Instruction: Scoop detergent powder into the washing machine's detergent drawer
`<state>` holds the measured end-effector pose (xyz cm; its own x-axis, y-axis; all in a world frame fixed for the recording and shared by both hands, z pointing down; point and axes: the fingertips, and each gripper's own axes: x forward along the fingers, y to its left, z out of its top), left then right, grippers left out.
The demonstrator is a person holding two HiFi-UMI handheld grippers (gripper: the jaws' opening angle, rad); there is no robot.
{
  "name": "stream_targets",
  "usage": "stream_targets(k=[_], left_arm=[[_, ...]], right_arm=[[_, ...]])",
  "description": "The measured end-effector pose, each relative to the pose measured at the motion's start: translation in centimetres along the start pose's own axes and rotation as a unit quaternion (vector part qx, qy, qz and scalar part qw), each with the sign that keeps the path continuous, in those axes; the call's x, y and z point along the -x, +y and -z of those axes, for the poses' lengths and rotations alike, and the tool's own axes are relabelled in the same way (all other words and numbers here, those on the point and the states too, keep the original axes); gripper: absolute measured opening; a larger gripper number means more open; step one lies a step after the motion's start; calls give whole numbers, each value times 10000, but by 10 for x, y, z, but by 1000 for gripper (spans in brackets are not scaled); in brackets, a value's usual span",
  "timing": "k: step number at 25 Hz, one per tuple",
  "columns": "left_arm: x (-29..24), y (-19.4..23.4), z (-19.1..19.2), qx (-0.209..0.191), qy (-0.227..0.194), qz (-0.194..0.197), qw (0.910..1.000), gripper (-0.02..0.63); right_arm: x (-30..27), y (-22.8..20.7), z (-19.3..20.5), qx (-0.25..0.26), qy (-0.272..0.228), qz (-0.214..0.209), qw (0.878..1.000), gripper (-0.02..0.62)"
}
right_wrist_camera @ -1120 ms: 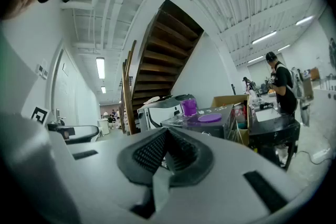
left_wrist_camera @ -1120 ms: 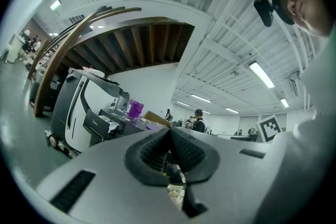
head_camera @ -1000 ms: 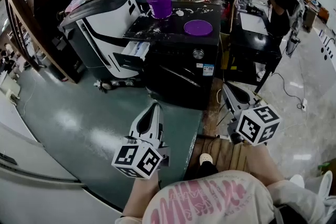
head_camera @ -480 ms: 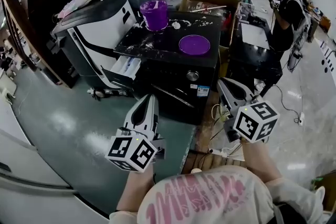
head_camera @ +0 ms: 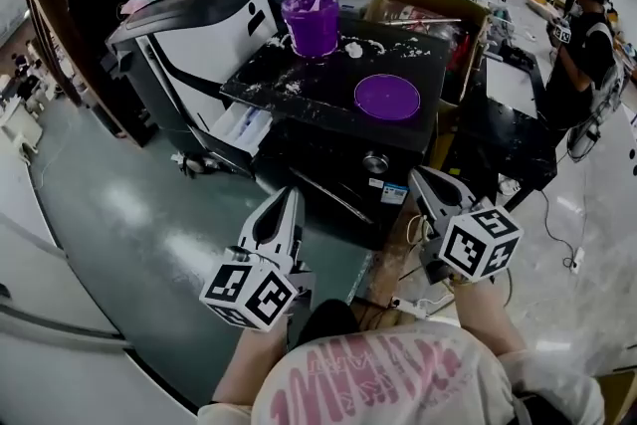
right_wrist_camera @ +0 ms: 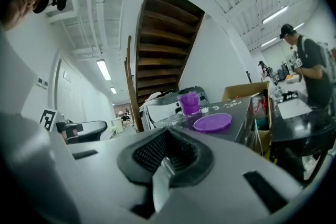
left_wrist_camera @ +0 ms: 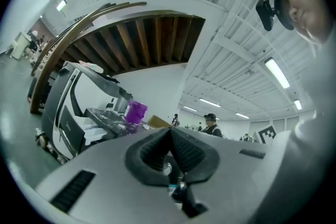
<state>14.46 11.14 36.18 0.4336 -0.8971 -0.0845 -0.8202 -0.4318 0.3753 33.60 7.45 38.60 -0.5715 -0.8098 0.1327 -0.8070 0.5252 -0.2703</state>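
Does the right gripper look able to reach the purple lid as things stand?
Likely yes, with a move forward: the right gripper is short of the washing machine, and nothing stands between it and the purple lid on top.

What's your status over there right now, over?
Left gripper, right gripper shut, empty. Purple tub on the washing machine, drawer open, untouched. Nothing in the way.
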Motion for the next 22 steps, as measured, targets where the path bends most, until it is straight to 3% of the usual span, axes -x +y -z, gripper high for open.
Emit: stream_targets(k=[4, 9, 15, 22], left_arm=[[-1, 20, 4, 111, 194, -275, 9994, 3], [-18, 47, 9, -61, 423, -583, 9974, 3], [-50, 93, -17, 257, 117, -274, 9992, 3], [-98, 150, -73, 150, 264, 112, 9995, 3]], right_arm=[[-23, 7, 18, -137, 335, -223, 9991, -1], [-60, 8, 30, -266, 603, -372, 9971, 0], [-124, 4, 23, -492, 676, -326, 9960, -2], [-207, 21, -22, -488, 625, -196, 9967, 0]])
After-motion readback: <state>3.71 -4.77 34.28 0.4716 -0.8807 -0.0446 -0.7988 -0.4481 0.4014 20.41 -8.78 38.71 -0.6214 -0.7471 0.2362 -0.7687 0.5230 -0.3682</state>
